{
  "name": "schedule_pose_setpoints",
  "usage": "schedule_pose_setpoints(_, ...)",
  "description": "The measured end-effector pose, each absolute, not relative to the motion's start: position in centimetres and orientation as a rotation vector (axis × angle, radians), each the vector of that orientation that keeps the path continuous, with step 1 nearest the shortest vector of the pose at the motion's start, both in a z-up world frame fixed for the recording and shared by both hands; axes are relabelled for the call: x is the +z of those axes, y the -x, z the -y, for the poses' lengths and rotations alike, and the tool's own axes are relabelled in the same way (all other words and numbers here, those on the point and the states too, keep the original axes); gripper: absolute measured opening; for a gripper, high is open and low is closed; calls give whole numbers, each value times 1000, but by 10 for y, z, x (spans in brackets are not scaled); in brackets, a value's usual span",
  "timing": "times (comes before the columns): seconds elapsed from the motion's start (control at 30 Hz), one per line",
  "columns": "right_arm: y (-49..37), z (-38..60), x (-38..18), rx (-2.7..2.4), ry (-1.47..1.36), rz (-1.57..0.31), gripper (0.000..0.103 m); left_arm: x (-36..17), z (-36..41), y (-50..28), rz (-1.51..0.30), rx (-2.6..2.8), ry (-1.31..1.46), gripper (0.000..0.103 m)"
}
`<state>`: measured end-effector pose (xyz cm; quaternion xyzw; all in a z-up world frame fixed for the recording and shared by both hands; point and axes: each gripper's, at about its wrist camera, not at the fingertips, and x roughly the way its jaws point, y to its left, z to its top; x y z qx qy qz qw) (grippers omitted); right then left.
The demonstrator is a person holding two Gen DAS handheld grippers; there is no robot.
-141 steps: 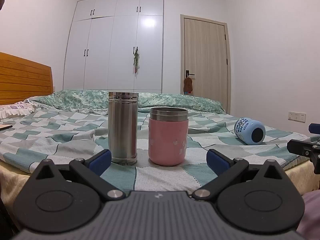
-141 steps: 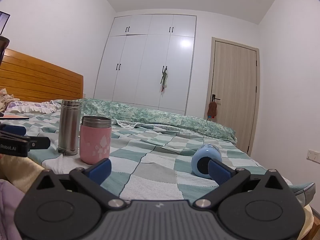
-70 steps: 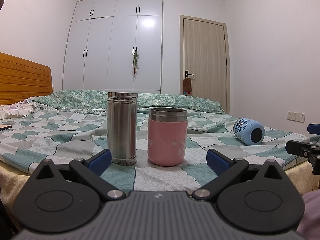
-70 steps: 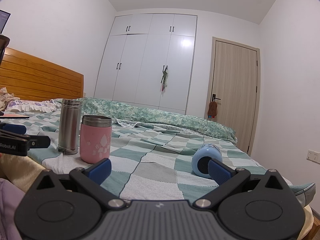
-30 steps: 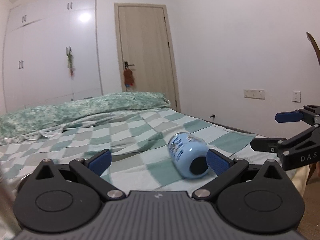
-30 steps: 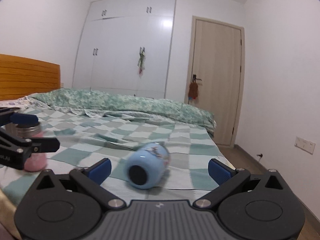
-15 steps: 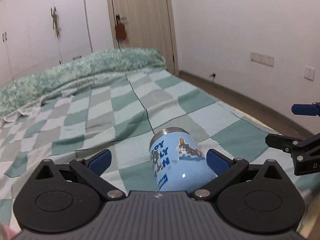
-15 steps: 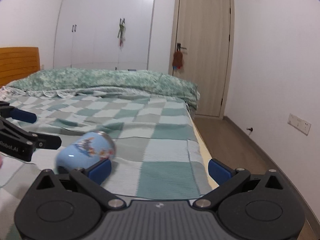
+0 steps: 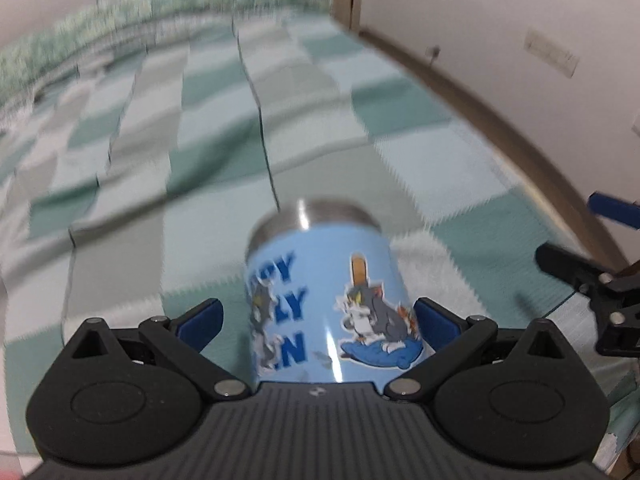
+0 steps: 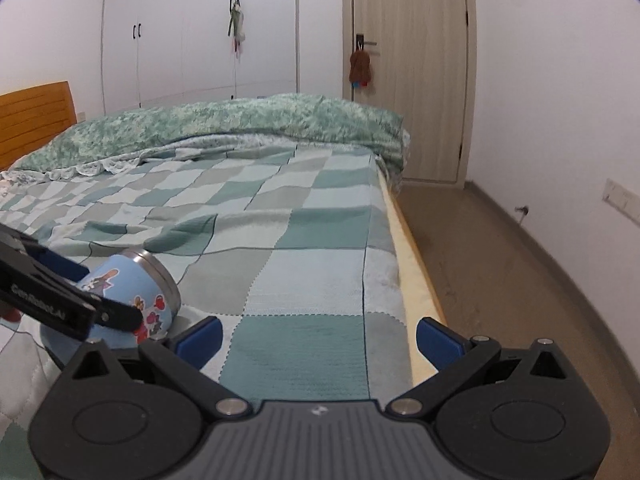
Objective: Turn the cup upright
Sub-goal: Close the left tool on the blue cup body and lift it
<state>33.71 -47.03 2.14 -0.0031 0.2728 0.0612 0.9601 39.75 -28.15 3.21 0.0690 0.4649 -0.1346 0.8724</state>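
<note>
A light blue cartoon-printed cup point(image 9: 320, 296) with a steel rim lies on its side on the checked bedspread point(image 9: 200, 128), rim pointing away. My left gripper point(image 9: 318, 322) is open, its blue fingers either side of the cup body. In the right wrist view the cup point(image 10: 132, 292) lies at the left, partly hidden by the left gripper's finger point(image 10: 60, 300). My right gripper point(image 10: 318, 338) is open and empty over the bedspread near the bed's right edge, to the right of the cup.
The bed's right edge point(image 10: 416, 264) drops to a brown floor point(image 10: 500, 280). A rolled green duvet point(image 10: 240, 124) lies at the far end. A door point(image 10: 404, 72) and white wardrobe point(image 10: 192, 32) stand behind. The right gripper's fingers point(image 9: 592, 276) show at the left view's right.
My left gripper has moved forward and down so the cup now lies between its open fingers. My right gripper has turned further right, leaving the cup at its left edge.
</note>
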Motion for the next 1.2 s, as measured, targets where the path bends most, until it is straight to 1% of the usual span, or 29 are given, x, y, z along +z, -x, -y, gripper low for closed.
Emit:
schedule_pose_setpoints(0.07, -340, 469, 19, 123, 5, -571, 103, 25, 280, -400, -1006, -285, -115, 91)
schedule_pose_setpoints(0.1, -340, 469, 19, 123, 3, -572, 103, 25, 279, -399, -1018, -286, -87, 88)
schedule_pose_setpoints(0.43, -305, 460, 36, 135, 1, -535, 103, 44, 274, -364, -1034, -276, -67, 86)
schedule_pose_setpoints(0.9, -191, 434, 81, 113, 17, -486, 103, 93, 254, -258, -972, -387, -53, 85)
schedule_pose_setpoints(1.07, -162, 422, 87, 117, 24, -489, 103, 101, 239, -222, -992, -434, -44, 85)
schedule_pose_setpoints(1.2, -150, 412, 87, 132, 31, -501, 103, 96, 223, -204, -1038, -444, -11, 85)
